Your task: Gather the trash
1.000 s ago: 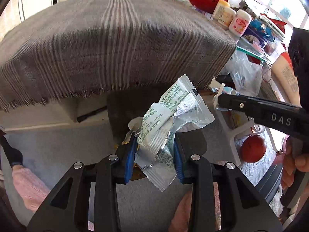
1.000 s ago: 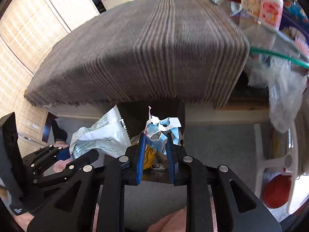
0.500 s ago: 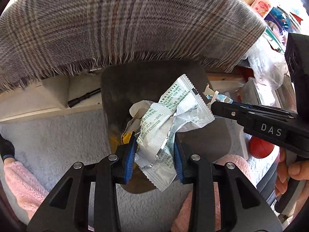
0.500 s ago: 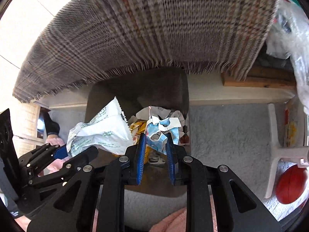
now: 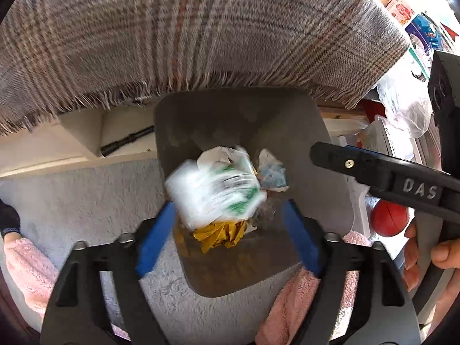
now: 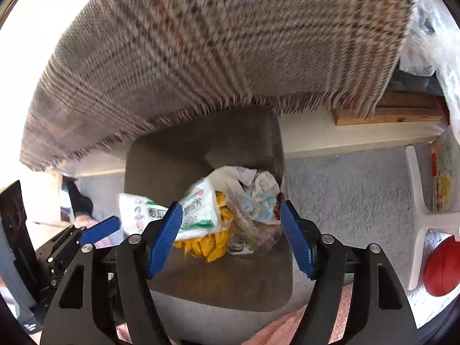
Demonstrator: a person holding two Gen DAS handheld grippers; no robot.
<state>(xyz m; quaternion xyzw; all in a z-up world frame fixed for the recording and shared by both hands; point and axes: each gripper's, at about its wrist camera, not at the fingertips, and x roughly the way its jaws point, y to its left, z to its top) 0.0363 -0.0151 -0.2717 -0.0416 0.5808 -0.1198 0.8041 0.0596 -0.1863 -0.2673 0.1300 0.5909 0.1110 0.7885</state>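
Grey bin (image 5: pixel 330 195) sits on pale carpet (image 5: pixel 72 195) under a fringed plaid cloth (image 5: pixel 201 28). We hold both claws above its mouth. Left gripper (image 5: pixel 227 230): jaws opening, nothing clamped; white-green wrapper (image 5: pixel 215 198) blurred, loose between the pads, over the yellow trash (image 5: pixel 221 233). Right gripper (image 6: pixel 230 230): jaws opening, empty; blue-white wrapper (image 6: pixel 256 204) lies in the bin.

Both grippers are black plastic frames with triangular cut-outs and silver screw heads. The left gripper (image 5: pixel 227 235) and right gripper (image 6: pixel 231 237) carry ribbed blue fingers (image 6: pixel 165 238). One arm bears raised "DAS" lettering. The person wears fluffy pink sleeves (image 5: pixel 27 270).
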